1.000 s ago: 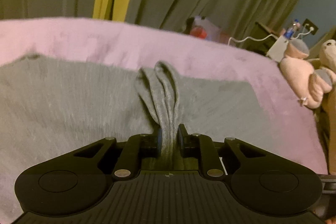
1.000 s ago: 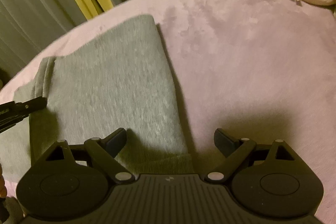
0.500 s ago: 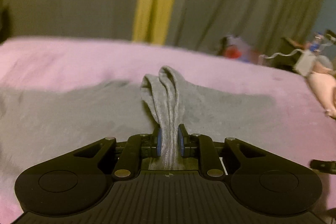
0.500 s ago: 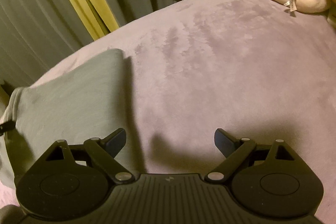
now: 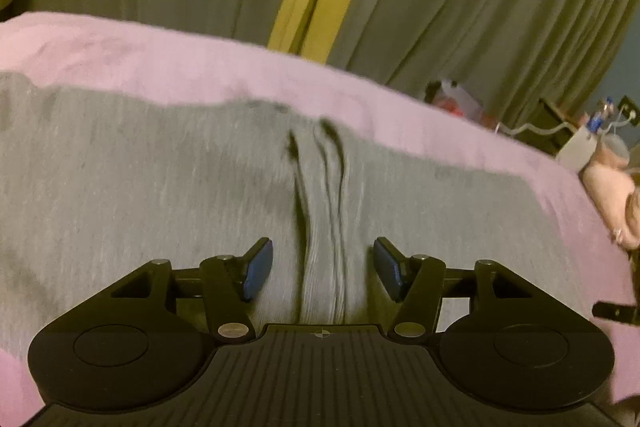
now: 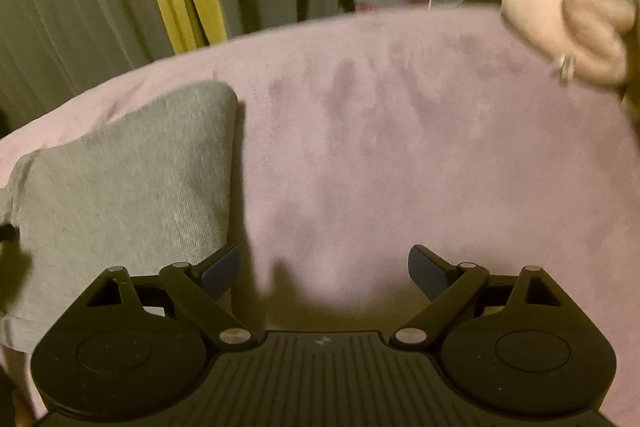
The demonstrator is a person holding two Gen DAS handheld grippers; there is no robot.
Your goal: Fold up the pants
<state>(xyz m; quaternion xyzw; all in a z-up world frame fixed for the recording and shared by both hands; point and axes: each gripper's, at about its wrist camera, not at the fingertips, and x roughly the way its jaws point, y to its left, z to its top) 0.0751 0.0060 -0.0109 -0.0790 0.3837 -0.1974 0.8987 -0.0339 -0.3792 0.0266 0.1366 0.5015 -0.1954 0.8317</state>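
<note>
We see the pants (image 5: 168, 195) lying folded on the bed (image 6: 420, 147), both the left gripper (image 5: 323, 267) and right gripper (image 6: 323, 269) spread and empty; the raised ridge between our left jaws could spring the fold loose.

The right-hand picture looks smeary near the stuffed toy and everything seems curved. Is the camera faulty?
Likely not. Right wrist view: the plush toy is streaked by motion blur, the pink blanket bows from fisheye distortion, the light is dim and yellowish. Left wrist view: the grey pants smear too, while the left gripper stays sharp.
</note>
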